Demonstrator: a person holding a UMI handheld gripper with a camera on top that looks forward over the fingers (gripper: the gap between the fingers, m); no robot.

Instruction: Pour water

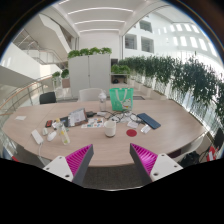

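Note:
My gripper (111, 150) is open and empty, its two magenta pads (80, 158) spread wide above the near edge of a large round wooden table (170, 125). Beyond the fingers, near the middle of the table, stands a small white cup (110, 128). A slim bottle-like thing (66, 133) stands further left, beyond the left finger. Both are well ahead of the fingers and apart from them. I cannot tell what they hold.
On the table lie a green bag (121, 98), a dark blue notebook (148, 121), a small red round thing (131, 131) and papers (45, 132). Chairs (90, 94) stand at the far side. A row of plants (185, 78) runs along the right.

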